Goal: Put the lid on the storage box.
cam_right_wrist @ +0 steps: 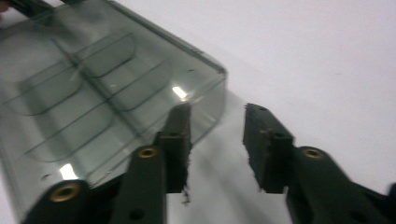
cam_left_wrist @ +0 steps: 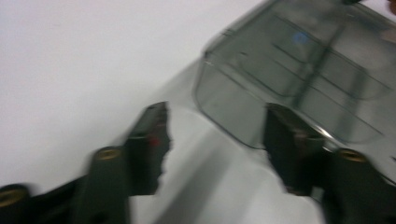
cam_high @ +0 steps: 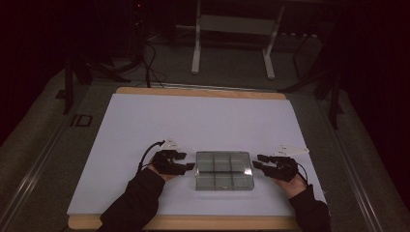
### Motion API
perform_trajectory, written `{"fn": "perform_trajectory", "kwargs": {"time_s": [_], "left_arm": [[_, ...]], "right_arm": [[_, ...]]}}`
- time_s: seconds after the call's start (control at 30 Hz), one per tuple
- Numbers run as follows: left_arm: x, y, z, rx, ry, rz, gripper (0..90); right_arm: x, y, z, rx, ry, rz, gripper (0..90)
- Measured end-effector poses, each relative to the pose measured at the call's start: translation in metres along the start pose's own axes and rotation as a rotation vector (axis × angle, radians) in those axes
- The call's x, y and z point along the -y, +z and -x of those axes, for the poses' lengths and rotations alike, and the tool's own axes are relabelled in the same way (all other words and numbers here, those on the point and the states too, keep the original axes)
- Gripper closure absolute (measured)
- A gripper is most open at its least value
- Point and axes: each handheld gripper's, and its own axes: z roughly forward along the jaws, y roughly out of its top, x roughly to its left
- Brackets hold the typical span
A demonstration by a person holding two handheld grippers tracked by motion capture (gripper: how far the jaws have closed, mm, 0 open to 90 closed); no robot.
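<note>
A smoky, see-through plastic box (cam_high: 224,170) with a grid of compartments lies flat on the white sheet near the table's front. My left gripper (cam_high: 188,161) sits just off its left side and points at it. In the left gripper view the box (cam_left_wrist: 299,70) lies up right, and the left gripper (cam_left_wrist: 217,149) is open, its right jaw in front of the box's near corner. My right gripper (cam_high: 256,161) is close to the box's right side. In the right gripper view the right gripper (cam_right_wrist: 217,147) is open over white surface, beside the box's corner (cam_right_wrist: 93,84).
The white sheet (cam_high: 193,121) covers a wooden table whose edge (cam_high: 193,223) shows along the front and back. Dark-sleeved forearms (cam_high: 135,203) come in from the bottom. Beyond the table stand a white metal frame (cam_high: 196,58) and cables (cam_high: 150,63) on a dark floor.
</note>
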Motion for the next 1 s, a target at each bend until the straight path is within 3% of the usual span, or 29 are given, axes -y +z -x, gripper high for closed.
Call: {"fn": "perform_trajectory", "kwargs": {"time_s": [0.07,0.13,0.2,0.3,0.43,0.9,1.0], "left_arm": [[0.000,0.001,-0.003,0.011,-0.022,-0.010,28.7],[0.000,0.003,-0.003,0.014,-0.011,-0.036,16.7],[0.001,0.004,-0.003,0.024,-0.017,-0.035,12.7],[0.000,0.004,-0.005,0.017,-0.035,-0.029,2.4],[0.001,0.002,-0.008,0.027,-0.050,-0.021,2.4],[0.010,-0.002,-0.005,0.044,0.020,-0.022,2.5],[0.012,-0.006,-0.006,0.038,0.015,-0.013,2.5]], "right_arm": [[0.000,0.000,0.002,0.012,0.018,0.004,48.1],[-0.001,0.000,0.004,0.028,0.024,0.005,39.4],[-0.001,0.000,0.005,0.027,0.019,0.001,28.7],[-0.001,0.000,0.005,0.017,0.013,0.003,21.9],[-0.002,-0.002,0.005,0.027,0.015,0.032,17.3],[0.002,-0.007,0.007,0.101,0.005,0.026,15.4],[0.005,-0.009,0.007,0.112,0.008,0.030,15.4]]}}
